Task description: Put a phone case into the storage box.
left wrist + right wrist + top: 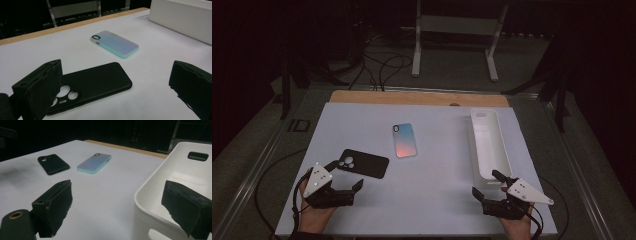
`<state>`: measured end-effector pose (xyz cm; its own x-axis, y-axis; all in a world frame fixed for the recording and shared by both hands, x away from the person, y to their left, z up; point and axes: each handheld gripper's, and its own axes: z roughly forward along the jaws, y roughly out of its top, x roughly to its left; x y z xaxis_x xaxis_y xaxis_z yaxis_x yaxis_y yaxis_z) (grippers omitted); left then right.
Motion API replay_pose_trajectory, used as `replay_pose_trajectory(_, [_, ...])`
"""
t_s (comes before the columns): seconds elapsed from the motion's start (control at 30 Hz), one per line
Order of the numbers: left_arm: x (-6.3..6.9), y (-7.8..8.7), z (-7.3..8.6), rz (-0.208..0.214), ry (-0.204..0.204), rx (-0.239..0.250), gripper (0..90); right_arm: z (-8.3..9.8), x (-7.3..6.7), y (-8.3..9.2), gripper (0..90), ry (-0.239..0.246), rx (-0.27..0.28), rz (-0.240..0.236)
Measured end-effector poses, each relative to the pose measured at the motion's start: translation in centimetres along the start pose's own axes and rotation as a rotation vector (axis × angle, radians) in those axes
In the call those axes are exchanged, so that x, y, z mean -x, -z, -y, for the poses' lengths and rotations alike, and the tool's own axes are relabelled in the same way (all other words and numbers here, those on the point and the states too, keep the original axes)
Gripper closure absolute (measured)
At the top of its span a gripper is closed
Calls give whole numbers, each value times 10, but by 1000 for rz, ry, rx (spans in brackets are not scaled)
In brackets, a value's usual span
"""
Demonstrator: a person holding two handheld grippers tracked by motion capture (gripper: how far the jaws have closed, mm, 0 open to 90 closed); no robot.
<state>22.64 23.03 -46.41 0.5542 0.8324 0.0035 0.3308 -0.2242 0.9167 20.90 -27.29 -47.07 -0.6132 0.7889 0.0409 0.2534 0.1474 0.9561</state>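
At nine o'clock on the table, the black phone case [363,163] lies flat just ahead of the spread, empty left gripper [346,181] — probably light, flexible and slick; pinch across its long edges, away from the camera cutout.

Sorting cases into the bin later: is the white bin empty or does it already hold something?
Empty. The white bin shows only its bare white floor in the high view and the right gripper view; both phone cases lie outside it on the table.

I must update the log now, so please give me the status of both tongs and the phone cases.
Left tongs open, empty, beside black case. Right tongs open, empty, at white bin. Pastel case mid-table. Nothing in the way.
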Motion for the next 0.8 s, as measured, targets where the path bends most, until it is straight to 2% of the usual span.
replay_pose_trajectory(0.2, [1,-1,-1,3,-3,-1,0,0,-2,-1,97,16,-12,6])
replay_pose_trajectory(0.47, [6,-5,-8,20,-11,-3,0,0,-1,-3,98,12,-14,9])
replay_pose_trajectory(0.8, [18,-24,-25,67,-38,-32,0,-1,3,-3,99,1,-11,17])
